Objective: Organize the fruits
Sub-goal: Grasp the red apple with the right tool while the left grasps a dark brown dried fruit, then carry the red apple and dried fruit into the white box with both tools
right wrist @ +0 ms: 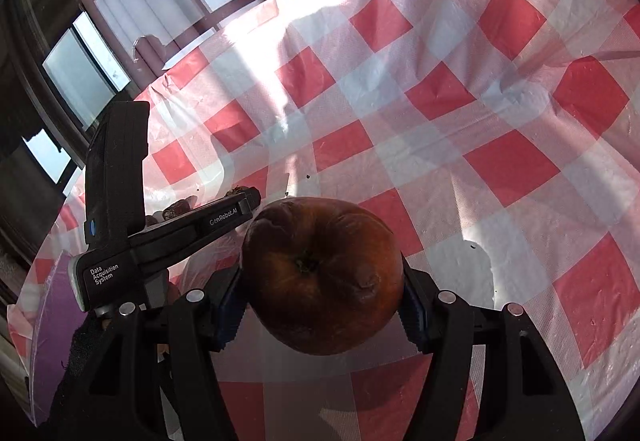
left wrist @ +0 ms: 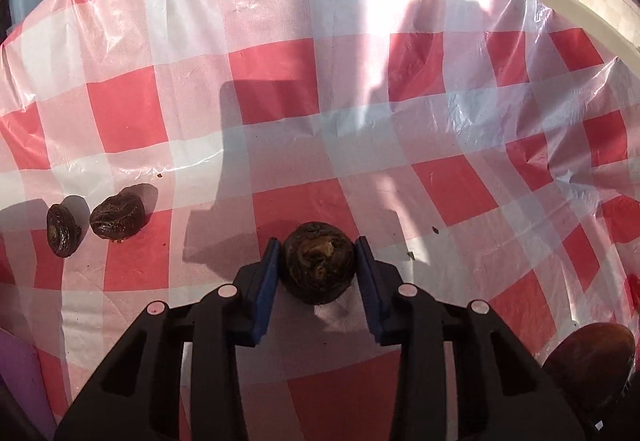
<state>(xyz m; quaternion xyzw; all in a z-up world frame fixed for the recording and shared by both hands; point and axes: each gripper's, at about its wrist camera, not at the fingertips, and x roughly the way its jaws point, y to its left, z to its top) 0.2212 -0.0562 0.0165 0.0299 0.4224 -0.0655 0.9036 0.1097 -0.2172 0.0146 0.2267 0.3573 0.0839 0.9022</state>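
Through your left wrist camera, your left tool (left wrist: 318, 261) pinches a small dark wrinkled fruit (left wrist: 319, 266) between its blue pads (left wrist: 267, 283), held just over the checked cloth of the desk (left wrist: 280, 89), while two more wrinkled fruits (left wrist: 117, 215) lie side by side on the cloth well off to the tool's left. Through your right wrist camera, your right tool (right wrist: 322, 305) is clamped on a large brown shrivelled apple (right wrist: 322, 275) that fills the gap between its fingers, with the left tool's black body just to its left above the same cloth.
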